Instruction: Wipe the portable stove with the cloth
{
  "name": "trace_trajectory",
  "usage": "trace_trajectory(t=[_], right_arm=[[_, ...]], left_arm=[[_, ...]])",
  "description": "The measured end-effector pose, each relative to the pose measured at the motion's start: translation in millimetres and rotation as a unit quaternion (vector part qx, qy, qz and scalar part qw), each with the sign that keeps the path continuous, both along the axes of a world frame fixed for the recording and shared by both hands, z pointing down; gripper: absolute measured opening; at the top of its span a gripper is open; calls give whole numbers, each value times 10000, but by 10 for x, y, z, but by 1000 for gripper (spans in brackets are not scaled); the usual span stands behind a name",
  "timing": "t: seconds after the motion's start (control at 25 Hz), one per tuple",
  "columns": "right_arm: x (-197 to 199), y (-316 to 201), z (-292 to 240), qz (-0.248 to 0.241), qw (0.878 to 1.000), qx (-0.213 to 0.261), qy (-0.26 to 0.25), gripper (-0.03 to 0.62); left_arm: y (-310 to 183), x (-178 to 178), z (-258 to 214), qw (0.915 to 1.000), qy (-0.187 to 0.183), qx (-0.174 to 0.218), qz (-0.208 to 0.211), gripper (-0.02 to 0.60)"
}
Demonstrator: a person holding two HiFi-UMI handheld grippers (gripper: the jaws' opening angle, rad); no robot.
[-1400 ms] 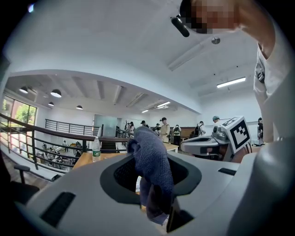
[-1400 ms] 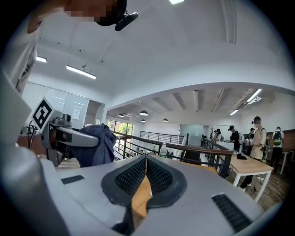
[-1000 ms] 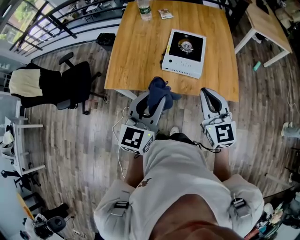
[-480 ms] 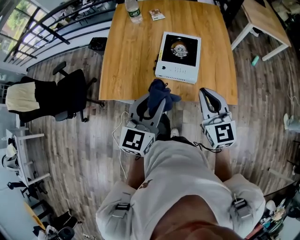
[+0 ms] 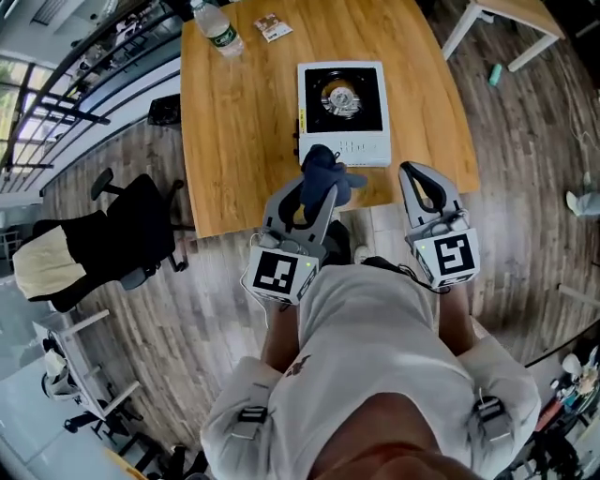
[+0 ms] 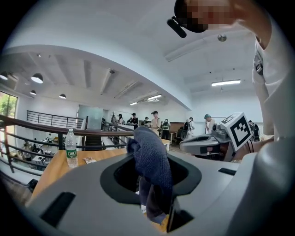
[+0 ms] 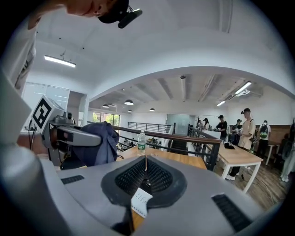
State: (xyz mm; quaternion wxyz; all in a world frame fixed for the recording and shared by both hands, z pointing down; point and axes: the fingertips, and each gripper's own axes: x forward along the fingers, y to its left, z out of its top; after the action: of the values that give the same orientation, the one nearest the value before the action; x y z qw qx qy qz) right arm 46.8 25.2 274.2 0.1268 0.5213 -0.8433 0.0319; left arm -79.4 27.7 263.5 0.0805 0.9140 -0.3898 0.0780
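Observation:
The portable stove [image 5: 340, 111], white with a black top and a round burner, sits on the wooden table [image 5: 244, 122] near its front edge. A dark blue cloth [image 5: 323, 173] is bunched in my left gripper [image 5: 312, 190], which is shut on it just short of the stove's front panel. In the left gripper view the cloth [image 6: 151, 166] sticks up between the jaws and hides what lies beyond. My right gripper [image 5: 421, 180] hovers at the table's front edge, right of the stove, shut with nothing in it. In the right gripper view its jaws meet in a thin seam.
A water bottle [image 5: 216, 30] and a small packet [image 5: 273, 26] stand at the table's far left. A black office chair [image 5: 131, 239] is on the floor to the left. A second table [image 7: 237, 156], a railing [image 7: 184, 138] and several people are further off.
I have stepped closer to the table. Both grippers now reach its front edge, and the cloth in the left one has come up to the stove's front.

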Motion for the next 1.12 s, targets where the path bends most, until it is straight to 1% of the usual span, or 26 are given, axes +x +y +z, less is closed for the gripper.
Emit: trace_trajectory(t=[0.2, 0.32, 0.44, 0.64, 0.8, 1.12], right_arm=[[119, -212, 198, 464, 9987, -228, 20, 23], [174, -283, 347, 793, 9959, -428, 53, 23], [188, -404, 477, 1029, 9929, -596, 79, 23], [262, -449, 658, 1382, 9873, -781, 79, 23], [325, -468, 840, 1479, 9838, -1010, 114, 22], [537, -552, 1187, 1331, 9820, -1337, -21, 23]], left_arm=[[-360, 164, 182, 9988, -58, -107, 467, 138], [-531, 286, 329, 9967, -85, -145, 788, 138], [-717, 394, 500, 9945, -141, -194, 1022, 138], [-793, 667, 740, 9879, -346, -292, 1484, 138], [-828, 868, 963, 9843, -456, -421, 1650, 138], [-848, 1247, 1403, 9797, -740, -679, 1736, 138]])
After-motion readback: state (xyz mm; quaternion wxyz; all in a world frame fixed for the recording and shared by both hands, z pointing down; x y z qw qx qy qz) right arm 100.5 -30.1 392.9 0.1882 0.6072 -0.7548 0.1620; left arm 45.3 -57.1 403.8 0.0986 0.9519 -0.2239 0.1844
